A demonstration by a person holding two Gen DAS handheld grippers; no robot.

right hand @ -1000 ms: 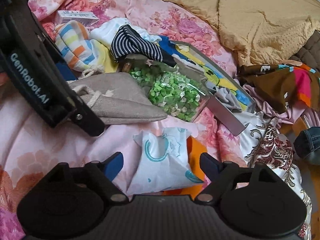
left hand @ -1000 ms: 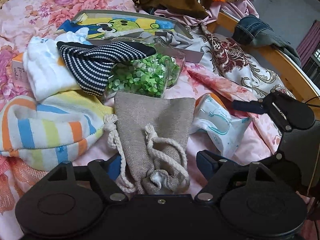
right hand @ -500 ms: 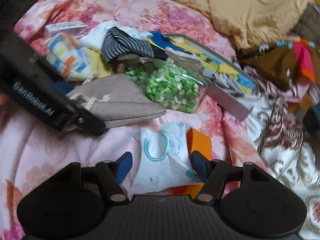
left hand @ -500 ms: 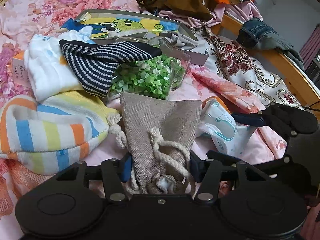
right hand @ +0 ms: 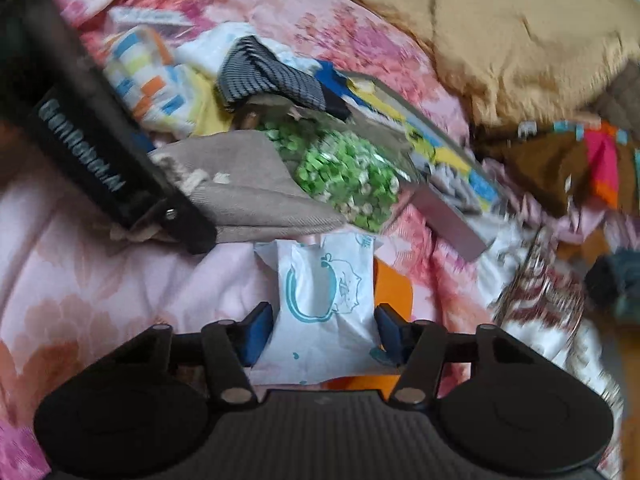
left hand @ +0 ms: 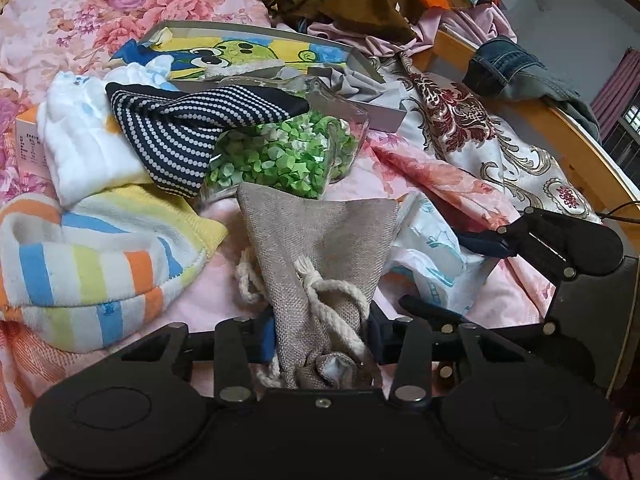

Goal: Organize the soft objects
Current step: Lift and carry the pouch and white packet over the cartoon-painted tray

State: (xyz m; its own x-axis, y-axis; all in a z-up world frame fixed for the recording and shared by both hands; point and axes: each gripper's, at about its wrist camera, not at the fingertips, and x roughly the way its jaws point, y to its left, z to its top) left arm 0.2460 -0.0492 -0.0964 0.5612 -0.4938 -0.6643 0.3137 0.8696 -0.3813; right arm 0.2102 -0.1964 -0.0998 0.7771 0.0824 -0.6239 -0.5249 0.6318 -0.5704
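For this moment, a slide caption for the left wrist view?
Left gripper shut on the burlap pouch, beside a striped towel on the bed.

L gripper (left hand: 322, 338) narrowed from wide open, now pinching burlap pouch (left hand: 320, 248) neck, R gripper (right hand: 322, 330) narrowed likewise, now clamping tissue pack (right hand: 324, 304)

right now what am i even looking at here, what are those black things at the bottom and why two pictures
The black shapes are two hand-held grippers, each carrying its own camera that looks out along its fingers, so you get one picture per hand. In the left view, the left gripper has closed on the neck of a burlap drawstring pouch. In the right view, the right gripper is closed around a white tissue pack. Both lie on a pink floral bedspread, beside a striped towel, a dotted navy cloth and a clear container of green paper stars.
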